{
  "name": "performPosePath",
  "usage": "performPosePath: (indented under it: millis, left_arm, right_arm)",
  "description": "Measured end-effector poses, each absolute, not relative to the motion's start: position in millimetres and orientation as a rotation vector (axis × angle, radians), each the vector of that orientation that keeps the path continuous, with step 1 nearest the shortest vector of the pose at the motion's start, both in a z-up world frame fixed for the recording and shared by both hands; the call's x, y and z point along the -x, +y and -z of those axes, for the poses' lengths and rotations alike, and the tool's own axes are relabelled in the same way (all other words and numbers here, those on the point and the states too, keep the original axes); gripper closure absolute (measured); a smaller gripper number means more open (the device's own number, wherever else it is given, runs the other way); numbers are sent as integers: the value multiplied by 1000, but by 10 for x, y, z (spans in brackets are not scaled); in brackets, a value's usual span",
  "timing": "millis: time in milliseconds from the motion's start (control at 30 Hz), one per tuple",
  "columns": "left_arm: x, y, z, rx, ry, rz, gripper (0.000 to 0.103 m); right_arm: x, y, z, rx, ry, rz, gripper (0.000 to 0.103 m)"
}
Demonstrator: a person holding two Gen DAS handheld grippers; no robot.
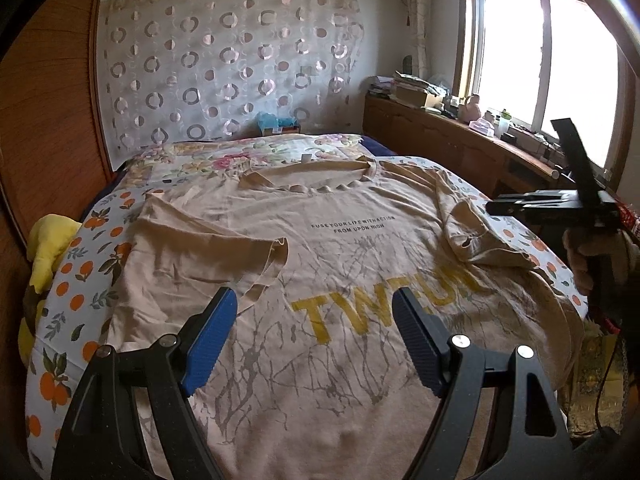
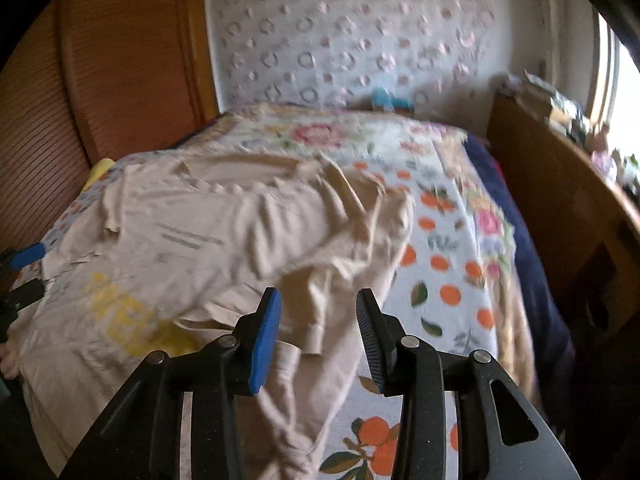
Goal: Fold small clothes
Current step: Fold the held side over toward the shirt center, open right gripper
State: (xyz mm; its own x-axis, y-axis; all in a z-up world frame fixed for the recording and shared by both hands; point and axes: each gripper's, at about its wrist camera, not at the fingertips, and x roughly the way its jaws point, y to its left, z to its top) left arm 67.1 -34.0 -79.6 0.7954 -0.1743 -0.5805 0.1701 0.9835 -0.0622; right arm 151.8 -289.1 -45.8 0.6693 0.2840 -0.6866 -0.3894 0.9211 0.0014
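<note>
On the bed, over an orange-print sheet (image 1: 80,264), a beige T-shirt (image 1: 320,248) lay spread front side up. Its long axis ran from the hem, nearest the cameras, away toward the collar (image 1: 308,178) at the far end, so the neck pointed at the circle-patterned curtain (image 1: 224,60) on the far wall. Printed words read right way up from the near side, small dark lettering high on the chest and large yellow letters lower down. In the left wrist view, the sleeve on the left was folded inward across the chest, and the sleeve on the right lay bunched and turned in near the shirt's edge.

The left gripper (image 1: 316,312) hovered over the lower front with its jaws wide apart and nothing between them. The right gripper (image 2: 318,312) stood above the shirt's right edge; its jaws were partly apart, a fold of beige cloth showed in the gap beneath them, and the pads did not press on it. That view was blurred. A floral quilt (image 2: 320,136) covered the far part of the bed, and a wooden cabinet (image 1: 460,144) stood under the window (image 1: 540,60).
</note>
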Motion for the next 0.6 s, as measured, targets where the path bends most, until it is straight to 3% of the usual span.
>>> performPosePath:
  millis: [200, 333, 600]
  left_arm:
    - [-673, -349, 799, 7, 626, 185, 22]
    - [-675, -347, 802, 9, 627, 185, 22]
    - [-664, -350, 830, 13, 630, 186, 22]
  right_arm:
    - [-1797, -2675, 673, 163, 824, -414, 64]
    - [-1963, -2549, 666, 197, 837, -403, 97]
    - [-2019, -2166, 408, 266, 770, -509, 100]
